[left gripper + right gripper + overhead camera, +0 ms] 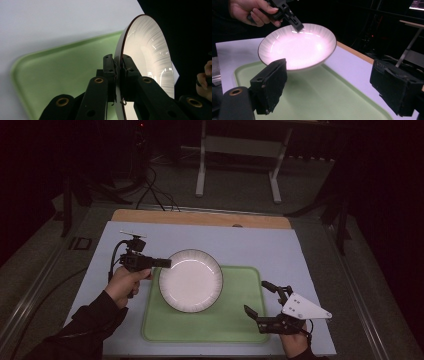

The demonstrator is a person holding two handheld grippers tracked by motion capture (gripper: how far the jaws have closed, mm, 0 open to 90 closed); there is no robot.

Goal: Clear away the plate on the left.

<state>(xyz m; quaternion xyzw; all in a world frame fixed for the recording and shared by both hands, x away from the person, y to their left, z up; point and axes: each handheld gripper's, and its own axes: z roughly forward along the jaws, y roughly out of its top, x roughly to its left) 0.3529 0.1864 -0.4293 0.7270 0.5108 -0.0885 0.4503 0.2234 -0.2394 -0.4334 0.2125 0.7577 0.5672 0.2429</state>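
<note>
At the left edge of the desk (125,232), the person's left hand (122,282) held the left gripper (162,263), whose jaws were clamped on the rim of the white plate (191,281). In the left gripper view the two black pads sat one on each face of that rim, the plate (147,50) standing edge-on between them with the green tray (62,72) behind. The plate was off the tray, held up over its left half, nearer the tray's far edge; the right gripper view showed clear air and a shadow between the plate (299,47) and the tray (324,92).

The plate looked like glazed ceramic: stiff, fairly heavy for a one-sided pinch, smooth enough to slide, and likely to chip or break if dropped. Held by a single point on the rim, its weight would probably lever against the pads, so a deep bite across the rim, as here, seemed the sound place to hold; a second grip on the opposite rim would likely steady it.

Toward the tray's right near corner, the right gripper (260,300) rested over the desk with its jaws spread wide and nothing between them, well apart from the plate. In its own view both black pads (270,83) stood far apart, framing the plate beyond.
</note>
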